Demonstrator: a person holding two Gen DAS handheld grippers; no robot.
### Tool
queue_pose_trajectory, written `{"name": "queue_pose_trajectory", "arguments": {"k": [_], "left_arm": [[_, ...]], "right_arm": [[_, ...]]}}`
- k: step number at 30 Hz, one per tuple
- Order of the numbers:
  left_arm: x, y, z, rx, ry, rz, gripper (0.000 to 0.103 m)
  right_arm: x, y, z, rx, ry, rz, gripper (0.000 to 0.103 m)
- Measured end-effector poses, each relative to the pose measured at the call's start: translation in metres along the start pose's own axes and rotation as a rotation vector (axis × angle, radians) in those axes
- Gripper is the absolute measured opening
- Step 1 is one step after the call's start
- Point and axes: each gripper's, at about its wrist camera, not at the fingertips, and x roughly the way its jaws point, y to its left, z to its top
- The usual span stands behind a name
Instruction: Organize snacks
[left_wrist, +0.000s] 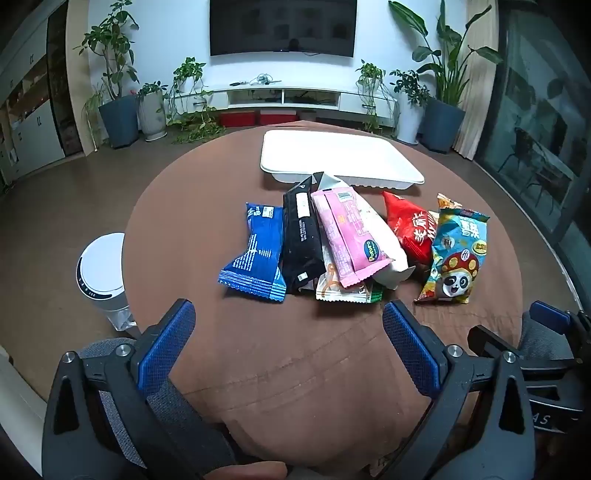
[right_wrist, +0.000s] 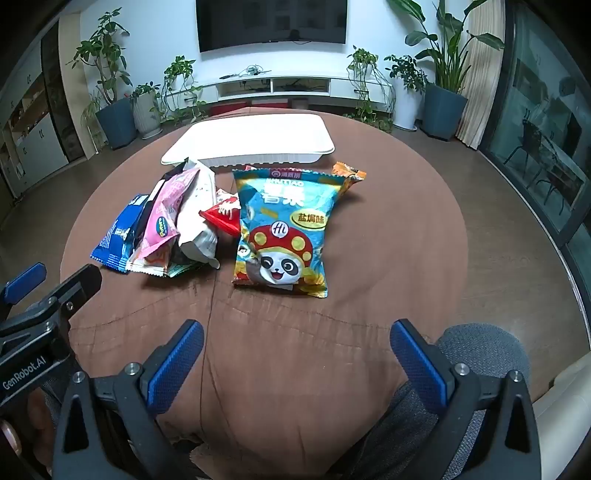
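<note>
On the round brown table, the white tray is the landmark, its long side running left to right at the far edge. Just in front of it lies the heap of snack packs. The blue pack, black pack and pink pack lie side by side, long axes running from the tray toward the near edge. Right of them sit the red pack and the panda bag, also lengthwise toward the tray. Bare cloth lies between the heap and both grippers. The left gripper and right gripper hang above the near edge, fingers spread wide, holding nothing.
</note>
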Motion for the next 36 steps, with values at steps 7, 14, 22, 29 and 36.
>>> {"name": "queue_pose_trajectory", "arguments": {"k": [7, 14, 22, 29, 36], "left_arm": [[0.0001, -0.0004, 0.0001, 0.009, 0.004, 0.010, 0.103], [0.0000, -0.0005, -0.0001, 0.008, 0.005, 0.008, 0.103], [0.0003, -0.0004, 0.0000, 0.008, 0.008, 0.008, 0.103], [0.0003, -0.0004, 0.0000, 0.008, 0.010, 0.008, 0.103], [0.0003, -0.0004, 0.0001, 0.008, 0.011, 0.008, 0.103]], "right_arm": [[0.0003, 0.0002, -0.0005, -0.001, 0.000, -0.004, 0.103], [0.0006, 0.0002, -0.0009, -0.001, 0.001, -0.003, 0.103], [0.0004, 0.0006, -0.0014, 0.000, 0.003, -0.004, 0.103], [0.0004, 0.0007, -0.0018, 0.000, 0.004, -0.002, 0.103], [0.0004, 0.0006, -0.0019, 0.001, 0.005, -0.002, 0.103]]}}
